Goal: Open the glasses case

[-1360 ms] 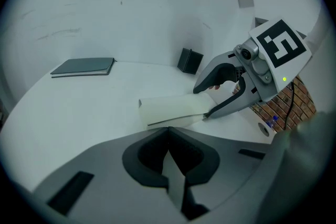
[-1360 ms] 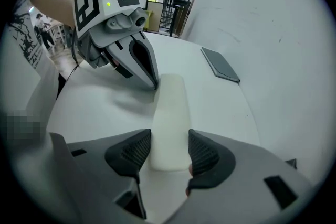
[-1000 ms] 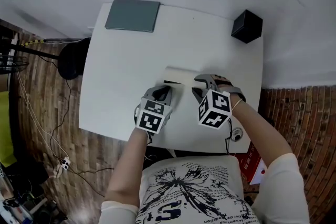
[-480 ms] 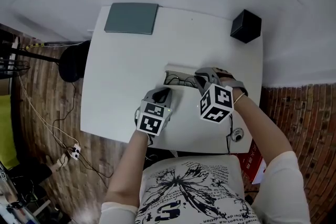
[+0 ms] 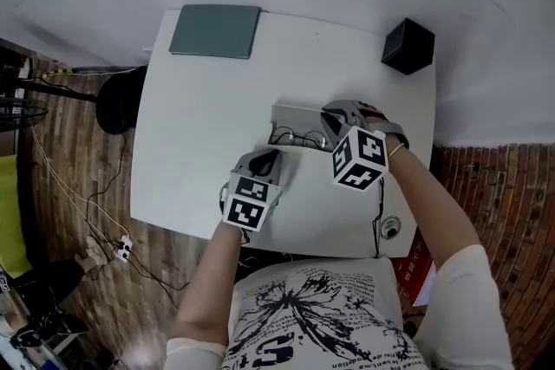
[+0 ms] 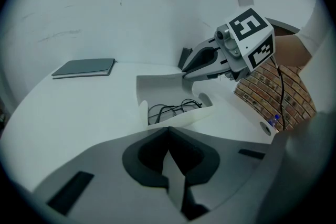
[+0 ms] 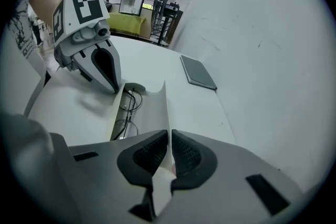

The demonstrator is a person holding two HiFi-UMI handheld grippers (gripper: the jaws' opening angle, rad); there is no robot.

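A white glasses case (image 5: 290, 116) lies open on the white table (image 5: 199, 126), its lid (image 7: 157, 105) raised toward the far side. Dark thin-rimmed glasses (image 5: 293, 137) lie inside the tray. My right gripper (image 5: 328, 120) is shut on the lid's right edge, and the thin white lid runs between its pads (image 7: 169, 150). My left gripper (image 5: 270, 157) is shut on the tray's near wall, a white sliver between its pads (image 6: 169, 164). The left gripper view shows the glasses (image 6: 170, 109) and the right gripper (image 6: 185, 75) at the lid's corner.
A grey flat notebook (image 5: 215, 31) lies at the table's far left corner. A black box (image 5: 408, 44) stands at the far right corner. A round black stand (image 5: 116, 96) is on the wooden floor left of the table. A cable and a round fitting (image 5: 390, 228) sit at the near right edge.
The right gripper has moved away from me with the lid, which has swung up. The case has gone from nearly closed to open, and the glasses have come into view. The left gripper stayed put.
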